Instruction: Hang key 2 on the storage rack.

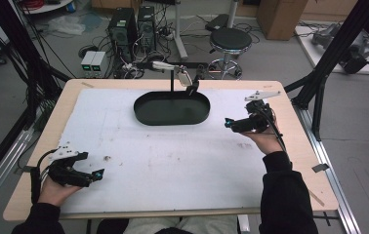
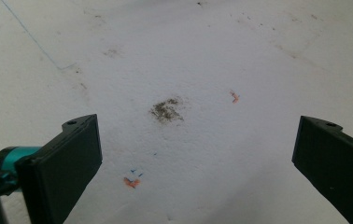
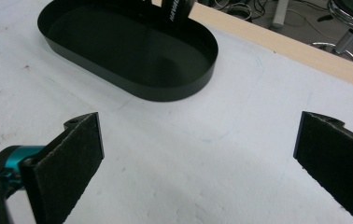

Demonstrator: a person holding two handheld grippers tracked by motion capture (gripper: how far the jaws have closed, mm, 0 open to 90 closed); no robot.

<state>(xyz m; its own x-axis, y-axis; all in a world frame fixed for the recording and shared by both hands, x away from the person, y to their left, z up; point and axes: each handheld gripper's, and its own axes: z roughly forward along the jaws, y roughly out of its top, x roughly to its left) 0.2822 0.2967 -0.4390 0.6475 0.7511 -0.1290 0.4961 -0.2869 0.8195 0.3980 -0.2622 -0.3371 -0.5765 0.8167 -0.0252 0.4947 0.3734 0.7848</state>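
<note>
One wooden bench (image 1: 314,161) carries a white foam sheet (image 1: 173,156). At its far middle sits the black oval metal tray (image 1: 172,108), empty. Right tool (image 1: 229,123) hovers just right of that tray, jaws spread wide, holding nothing. Left tool (image 1: 97,174) rests at the near left, well apart from it, jaws likewise wide and empty, over a small dark smudge (image 2: 166,110).

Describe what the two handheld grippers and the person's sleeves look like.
Both are black handheld tools. The left claw and right claw each have flat, rectangular black jaws on a teal joint, and the right's pads look rough. A pale grey three-cornered plate sits on top of each, and a black cable trails from each. The person's sleeves are black.
</note>
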